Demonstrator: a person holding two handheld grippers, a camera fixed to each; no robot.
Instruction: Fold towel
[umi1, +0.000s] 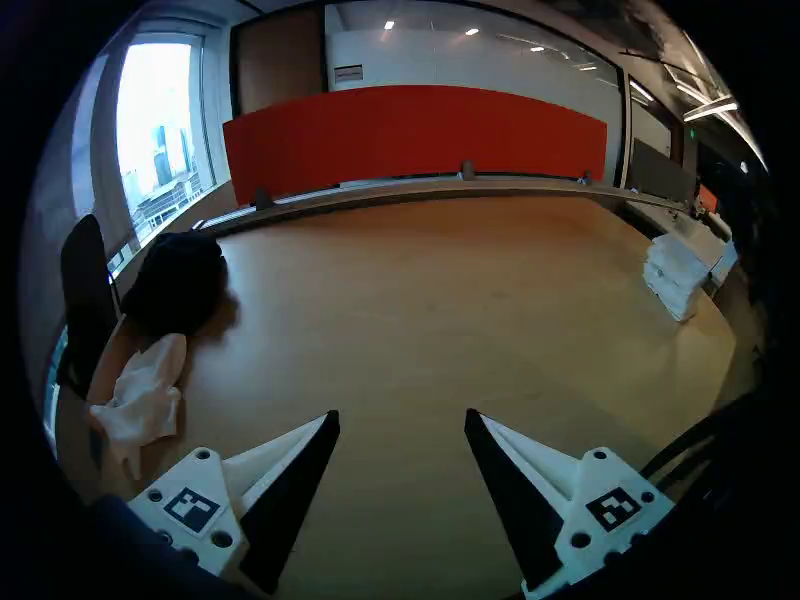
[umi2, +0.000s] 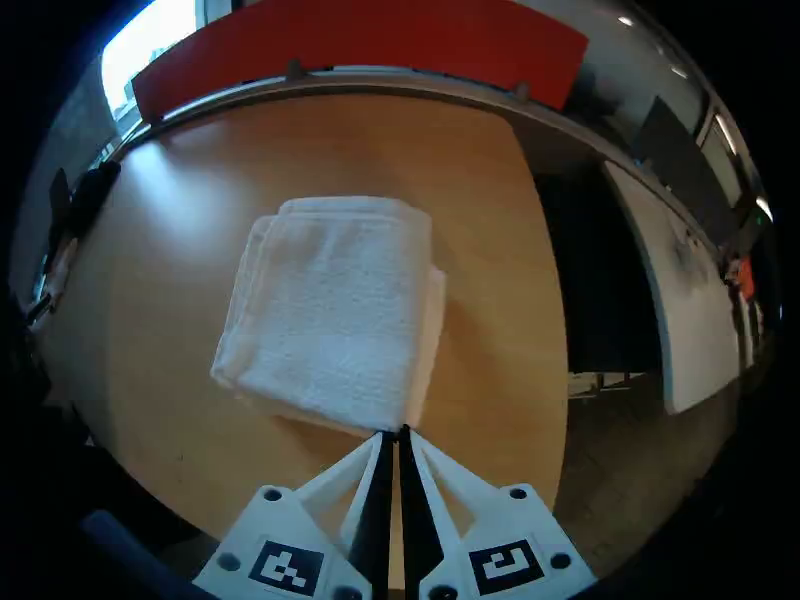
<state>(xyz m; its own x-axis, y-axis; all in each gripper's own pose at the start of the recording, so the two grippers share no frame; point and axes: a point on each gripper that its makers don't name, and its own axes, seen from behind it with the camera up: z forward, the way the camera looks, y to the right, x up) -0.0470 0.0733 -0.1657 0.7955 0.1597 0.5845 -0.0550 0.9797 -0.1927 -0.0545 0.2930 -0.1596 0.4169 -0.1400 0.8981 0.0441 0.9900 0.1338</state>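
In the right gripper view a folded white towel (umi2: 335, 310) lies flat on the wooden table (umi2: 150, 300). My right gripper (umi2: 393, 432) is shut, its tips meeting right at the towel's near edge; nothing thick sits between the fingers. In the left gripper view my left gripper (umi1: 400, 415) stands open above bare table (umi1: 420, 300), with nothing between its fingers. A crumpled white towel (umi1: 145, 395) lies at the table's left edge, well left of that gripper. A stack of folded white towels (umi1: 678, 275) sits at the far right edge.
A black bundle (umi1: 178, 280) lies behind the crumpled towel, near a dark chair (umi1: 85, 290). A red partition (umi1: 410, 130) runs along the table's far side. Right of the folded towel the table edge (umi2: 545, 300) drops to a dark floor, with a white desk (umi2: 680, 300) beyond.
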